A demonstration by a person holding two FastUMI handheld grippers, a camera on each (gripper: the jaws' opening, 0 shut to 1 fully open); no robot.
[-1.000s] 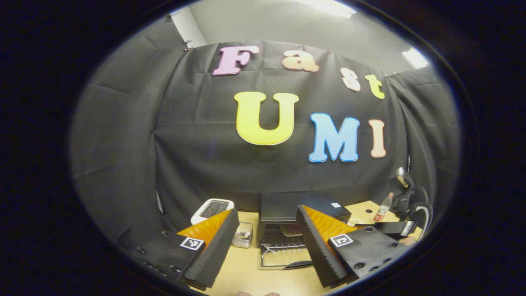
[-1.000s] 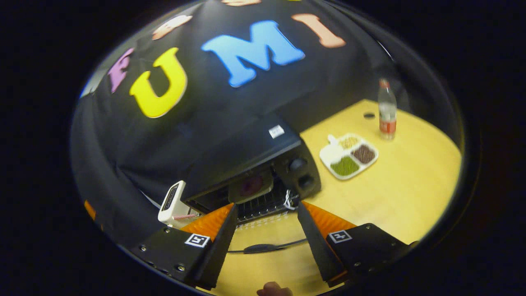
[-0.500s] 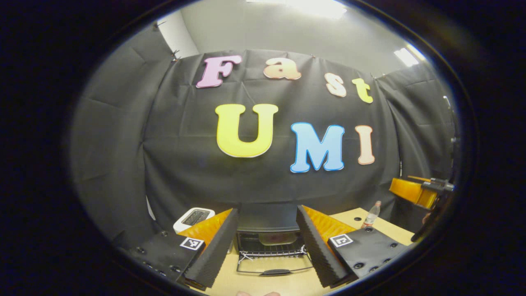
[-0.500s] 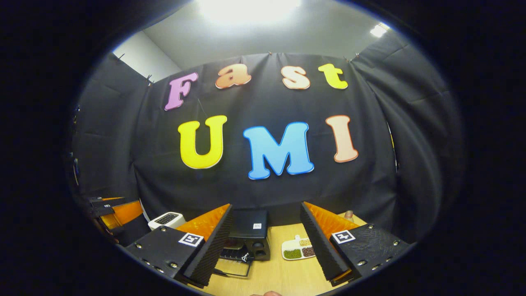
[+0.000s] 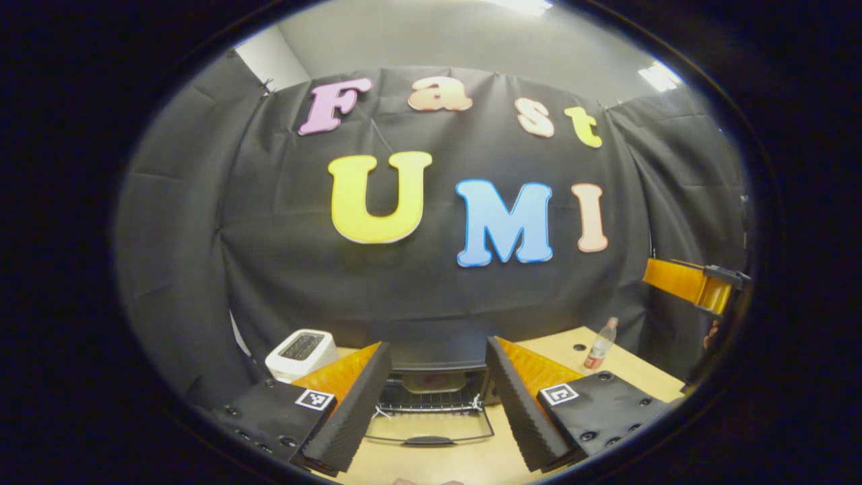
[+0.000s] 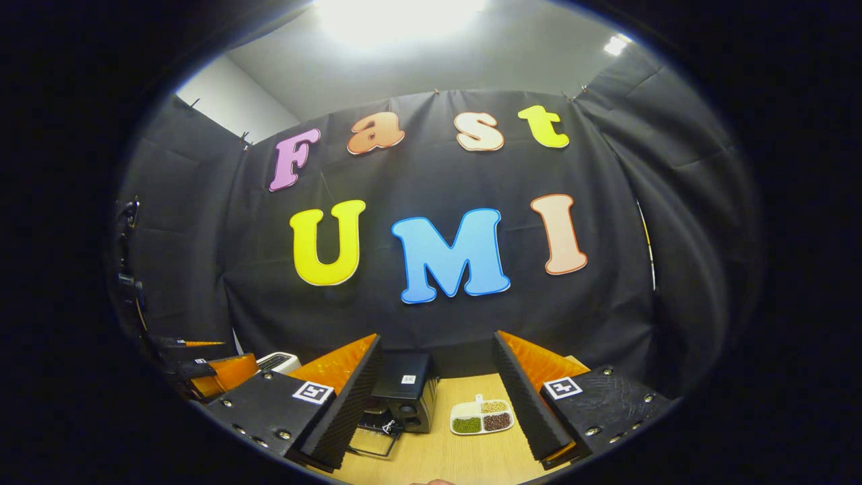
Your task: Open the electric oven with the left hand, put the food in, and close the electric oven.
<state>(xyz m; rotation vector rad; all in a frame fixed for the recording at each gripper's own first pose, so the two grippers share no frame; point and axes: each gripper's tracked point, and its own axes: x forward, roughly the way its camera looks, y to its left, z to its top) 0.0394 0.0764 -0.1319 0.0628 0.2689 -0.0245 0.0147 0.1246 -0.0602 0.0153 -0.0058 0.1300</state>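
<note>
Jaws of left gripper [image 5: 431,411] and right gripper [image 6: 434,407] spread wide, empty.

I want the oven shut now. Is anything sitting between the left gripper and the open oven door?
Nothing visible is. In the left gripper view the left gripper is open, and between its fingers lies only bare table up to the oven door, folded down in front of the oven. The toaster stands off to one side.

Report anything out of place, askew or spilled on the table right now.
The black electric oven stands with its glass door dropped flat open on the wooden table, food already on its rack. Both grippers are held back, open and empty. Nothing looks spilled or tipped.
</note>
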